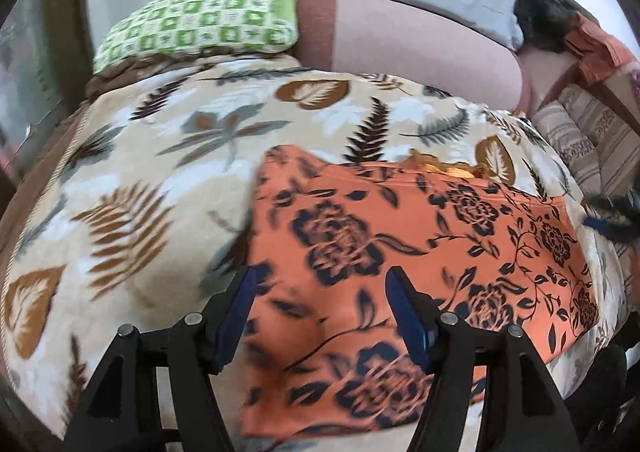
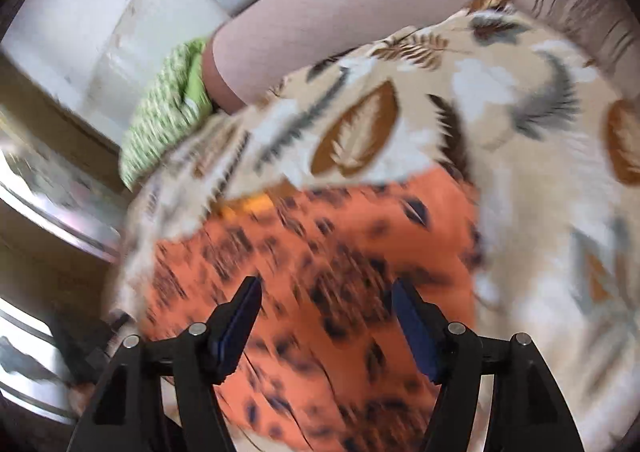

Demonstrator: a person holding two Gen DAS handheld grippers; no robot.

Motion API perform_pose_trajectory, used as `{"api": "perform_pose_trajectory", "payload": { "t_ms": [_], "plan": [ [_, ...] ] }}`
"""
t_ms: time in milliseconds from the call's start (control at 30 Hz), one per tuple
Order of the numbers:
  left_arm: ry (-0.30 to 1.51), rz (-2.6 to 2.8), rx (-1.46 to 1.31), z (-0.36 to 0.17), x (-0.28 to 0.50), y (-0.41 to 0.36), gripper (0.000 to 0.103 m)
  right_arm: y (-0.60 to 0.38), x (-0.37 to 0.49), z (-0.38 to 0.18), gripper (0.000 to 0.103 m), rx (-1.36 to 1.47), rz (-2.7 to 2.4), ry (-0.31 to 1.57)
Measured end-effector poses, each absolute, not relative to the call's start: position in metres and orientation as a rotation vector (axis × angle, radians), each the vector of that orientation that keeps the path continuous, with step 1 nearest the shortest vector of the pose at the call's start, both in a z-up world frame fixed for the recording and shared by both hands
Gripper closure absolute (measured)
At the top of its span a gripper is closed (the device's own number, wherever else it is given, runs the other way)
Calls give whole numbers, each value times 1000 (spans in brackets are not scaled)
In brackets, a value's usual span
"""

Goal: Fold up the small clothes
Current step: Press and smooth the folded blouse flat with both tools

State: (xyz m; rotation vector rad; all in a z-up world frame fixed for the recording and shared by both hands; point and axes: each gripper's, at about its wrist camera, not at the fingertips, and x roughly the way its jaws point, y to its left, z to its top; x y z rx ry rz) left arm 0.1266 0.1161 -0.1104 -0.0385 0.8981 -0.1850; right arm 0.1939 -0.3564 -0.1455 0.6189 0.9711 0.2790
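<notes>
Both the left gripper and right gripper are hanging apart, empty, above the orange floral garment lying flat on the leaf-print blanket, bare blanket bordering its edges.

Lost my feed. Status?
Left gripper open, right gripper open, both empty. Orange floral garment flat on leaf-print blanket. Nothing in the way.

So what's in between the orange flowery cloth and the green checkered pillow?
Just the leaf-print blanket. In the left wrist view it runs bare from the orange flowery cloth up to the green checkered pillow. The blurry right wrist view agrees.
</notes>
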Motion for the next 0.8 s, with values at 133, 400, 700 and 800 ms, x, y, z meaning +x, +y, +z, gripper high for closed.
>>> {"api": "perform_pose_trajectory", "payload": {
  "t_ms": [133, 400, 700, 800],
  "plan": [
    [966, -206, -12, -138, 129, 97, 35, -377, 251, -198, 33, 685, 209, 1083],
    [961, -186, 11, -142, 109, 94, 34, -377, 197, -178, 36, 754, 256, 976],
    [947, -193, -8, -131, 85, 89, 31, -373, 135, -194, 36, 829, 154, 1013],
    [944, -182, -11, -128, 80, 85, 29, -348, 115, -181, 28, 809, 324, 998]
  ]
}}
